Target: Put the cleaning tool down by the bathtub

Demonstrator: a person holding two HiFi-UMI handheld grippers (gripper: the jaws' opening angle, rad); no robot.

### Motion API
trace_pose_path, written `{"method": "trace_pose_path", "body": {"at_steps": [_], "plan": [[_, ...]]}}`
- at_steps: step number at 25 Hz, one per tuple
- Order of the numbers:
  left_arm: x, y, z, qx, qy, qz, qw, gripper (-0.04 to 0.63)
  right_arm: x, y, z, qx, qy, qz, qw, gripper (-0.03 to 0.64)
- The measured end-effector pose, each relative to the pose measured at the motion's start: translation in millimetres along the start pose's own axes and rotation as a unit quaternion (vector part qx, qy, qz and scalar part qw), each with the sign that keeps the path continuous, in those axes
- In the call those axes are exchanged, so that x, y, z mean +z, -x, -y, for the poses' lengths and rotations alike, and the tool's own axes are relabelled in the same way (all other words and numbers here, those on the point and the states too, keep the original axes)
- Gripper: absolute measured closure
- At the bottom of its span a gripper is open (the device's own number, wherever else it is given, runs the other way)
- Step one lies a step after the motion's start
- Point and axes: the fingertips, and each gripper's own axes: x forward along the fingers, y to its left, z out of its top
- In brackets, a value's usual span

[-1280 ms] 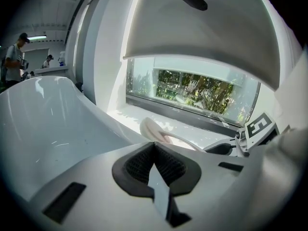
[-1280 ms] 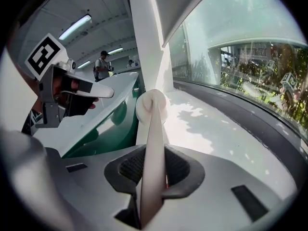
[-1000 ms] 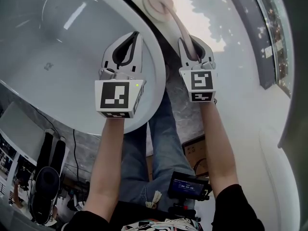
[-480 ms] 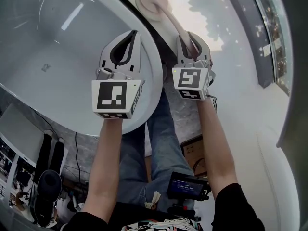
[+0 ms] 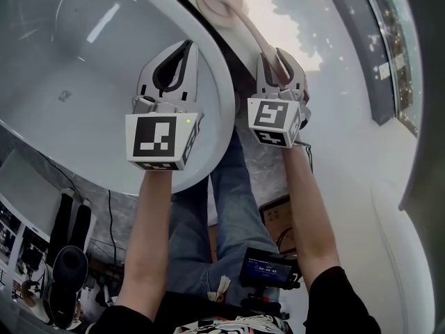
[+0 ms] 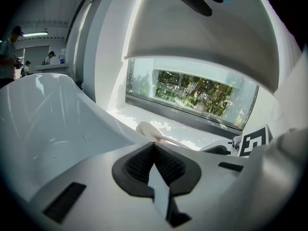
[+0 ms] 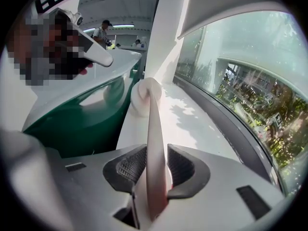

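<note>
Head view: the tool [image 5: 224, 3], a pale pink brush with a round padded head and a long curved handle, lies on the white floor [image 5: 292, 19] just beside the bathtub [image 5: 76, 68]. Its handle end sits between the jaws of the right gripper [image 5: 278, 56], which has rolled slightly since the earlier frame, and the left gripper [image 5: 186, 45] hovers over the bathtub's rim. Left gripper view: jaws clenched together on nothing, with the brush head [image 6: 149, 129] beyond the bathtub's rim. Right gripper view: jaws, just opened wider, stand slack either side of the handle [image 7: 153, 124], released, with the head against the bathtub's side.
</note>
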Motion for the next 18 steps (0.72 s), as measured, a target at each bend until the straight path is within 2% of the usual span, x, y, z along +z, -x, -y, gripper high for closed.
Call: {"method": "trace_pose_path", "body": {"at_steps": [18], "plan": [[5,8,9,-0.012,0.001,0.005,0.9999,0.586,1,24,2,0.022,-0.010,0.002,1.000,0.488]]}}
